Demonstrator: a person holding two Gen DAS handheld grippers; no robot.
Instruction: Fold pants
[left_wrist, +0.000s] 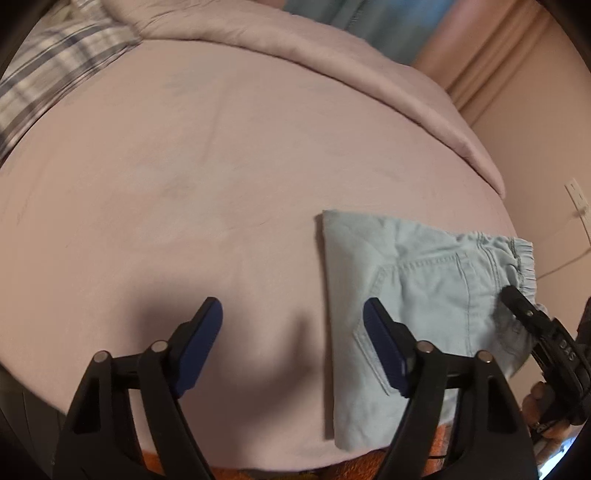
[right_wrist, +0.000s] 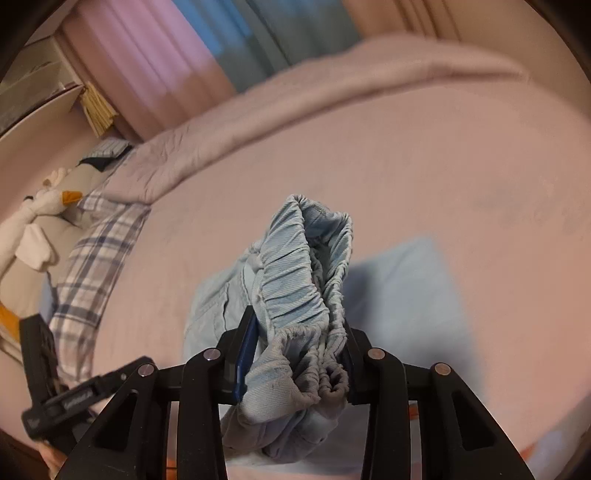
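Light blue denim pants (left_wrist: 413, 291) lie folded on the pink bed, at the right in the left wrist view, back pocket up, elastic waistband toward the right. My left gripper (left_wrist: 293, 321) is open and empty, hovering above the sheet with its right finger over the pants' left part. My right gripper (right_wrist: 295, 343) is shut on the bunched elastic waistband (right_wrist: 306, 280) and holds it raised; the rest of the pants (right_wrist: 399, 291) lies blurred below. The right gripper also shows in the left wrist view (left_wrist: 532, 325) at the waistband.
The pink sheet (left_wrist: 184, 184) covers the bed, with a folded pink duvet (left_wrist: 332, 74) along the far side. A plaid pillow (right_wrist: 96, 258) and a white plush toy (right_wrist: 40, 218) lie at the bed's left end. Curtains (right_wrist: 155, 66) hang behind. The bed's near edge is just below the pants.
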